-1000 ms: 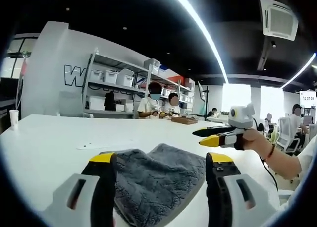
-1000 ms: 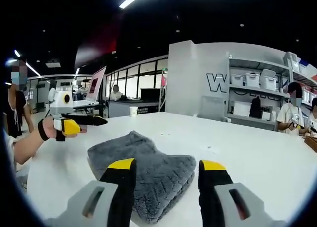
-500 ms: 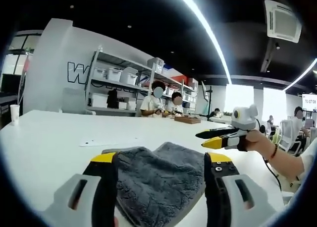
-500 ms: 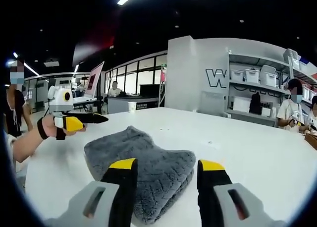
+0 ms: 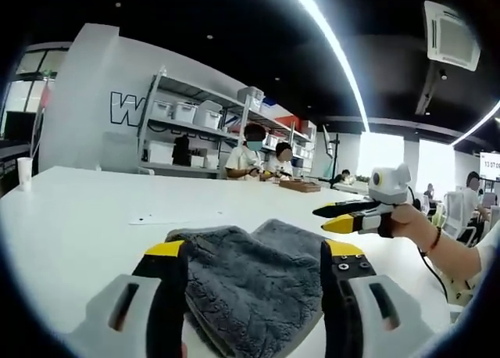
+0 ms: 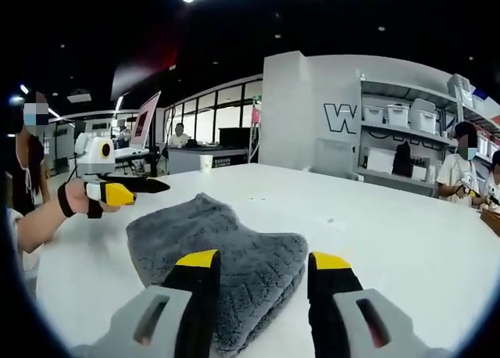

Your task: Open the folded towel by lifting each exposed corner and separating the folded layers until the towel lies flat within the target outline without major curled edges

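Note:
A folded grey towel [image 5: 254, 276] lies on the white table [image 5: 70, 217]. In the left gripper view my left gripper [image 5: 254, 252] stands open just above the towel's near part, its jaws to either side of the cloth. My right gripper [image 5: 340, 219], held by a hand, hovers at the right beyond the towel. In the right gripper view the towel [image 6: 215, 245] lies ahead and below my open right gripper [image 6: 262, 260]. My left gripper [image 6: 133, 190] shows at the left, held above the towel's far left side.
Shelving with white bins [image 5: 187, 116] stands behind the table, with seated people [image 5: 254, 151] beside it. A paper cup [image 5: 23, 170] stands at the table's far left edge. A small wooden tray [image 5: 301, 186] sits far back. Bare tabletop lies left of the towel.
Both cameras have dropped slightly and come a little closer to the towel. The towel lies as before and both grippers stay open.

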